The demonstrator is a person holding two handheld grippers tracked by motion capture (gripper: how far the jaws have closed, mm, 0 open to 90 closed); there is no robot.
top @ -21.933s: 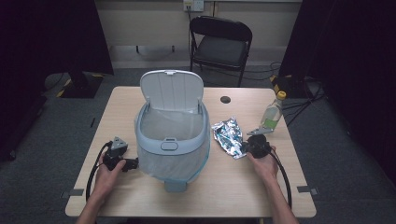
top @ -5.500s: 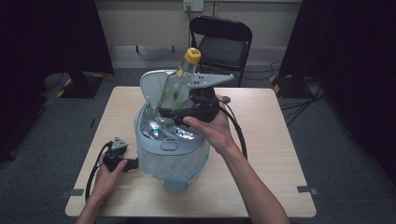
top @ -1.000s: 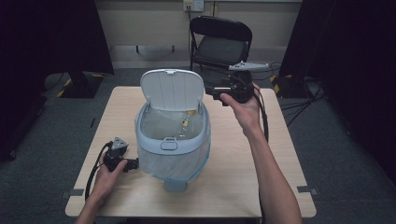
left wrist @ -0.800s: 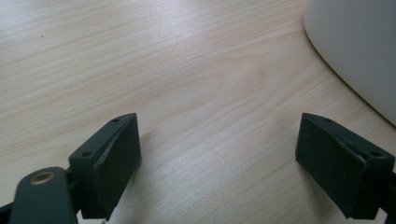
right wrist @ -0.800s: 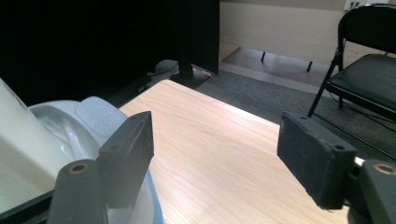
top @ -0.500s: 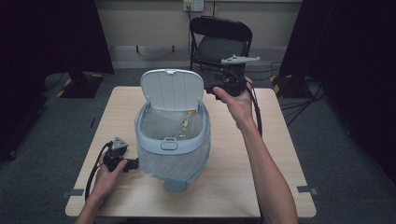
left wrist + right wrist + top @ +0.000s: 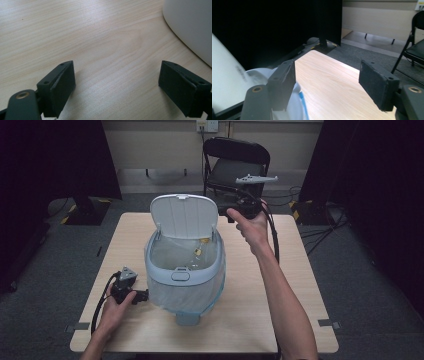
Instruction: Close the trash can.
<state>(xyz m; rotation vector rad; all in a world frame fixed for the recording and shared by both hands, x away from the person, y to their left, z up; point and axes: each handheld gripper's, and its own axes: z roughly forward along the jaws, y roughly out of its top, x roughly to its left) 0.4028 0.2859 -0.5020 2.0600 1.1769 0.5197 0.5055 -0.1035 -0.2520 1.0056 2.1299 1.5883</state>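
Hovering beside the raised lid [image 7: 183, 216] of the lined trash bin [image 7: 184, 270], the right tool [image 7: 243, 210] is holding its jaws spread with nothing between them. Just to its left the lid is standing upright, hinged at the bin's back; being thin, stiff, light plastic, it should swing down easily if nudged at its top edge. The right arm is reaching forward, forearm raised. The left tool [image 7: 128, 289] is resting gaping on the bench [image 7: 280, 290], the bin wall close to its right.
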